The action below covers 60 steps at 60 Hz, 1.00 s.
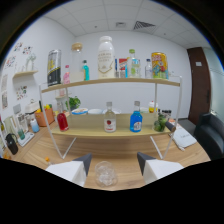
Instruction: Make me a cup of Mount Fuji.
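White office walls back your wooden worktop (50,152) and its two-tier shelf (110,82) of bottles. Your gripper (113,165) is spread wide, and the glass cup (105,174) of ice sits between its fingers, near the worktop's front edge.

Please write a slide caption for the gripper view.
Open fingers flank a clear glass before a two-tier shelf of bottles.

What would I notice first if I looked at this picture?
Probably the two-level shelf full of bottles. A big white bottle stands on top; a red bottle and a blue bottle stand lower down. Close up, a clear glass sits between the open fingers, untouched.
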{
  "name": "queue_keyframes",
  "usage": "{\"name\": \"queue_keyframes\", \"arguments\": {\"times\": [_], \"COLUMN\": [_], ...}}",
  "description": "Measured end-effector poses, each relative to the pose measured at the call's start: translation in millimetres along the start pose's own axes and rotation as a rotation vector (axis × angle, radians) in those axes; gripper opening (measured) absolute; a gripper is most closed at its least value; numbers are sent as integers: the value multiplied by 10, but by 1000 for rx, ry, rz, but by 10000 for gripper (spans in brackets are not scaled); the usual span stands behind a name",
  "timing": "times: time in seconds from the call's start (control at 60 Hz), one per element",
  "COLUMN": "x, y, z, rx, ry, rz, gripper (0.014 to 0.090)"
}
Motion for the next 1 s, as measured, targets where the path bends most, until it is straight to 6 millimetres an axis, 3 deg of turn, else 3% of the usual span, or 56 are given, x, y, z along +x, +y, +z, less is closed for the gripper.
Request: {"name": "queue_keyframes", "arguments": {"times": [0.167,0.333,0.55,0.617,0.833,1.0], "x": [398,622,720,758,755,720], "y": [-372,-528,-573,-559,-559,-588], "z": [536,1068,1508,1548,1474,1084], "rx": [46,35,10,6,7,24], "ry": [6,-4,-5,10,4,4], "rz": [-10,0,-3,-17,-23,-14], "gripper": [855,828,506,379,363,359]}}
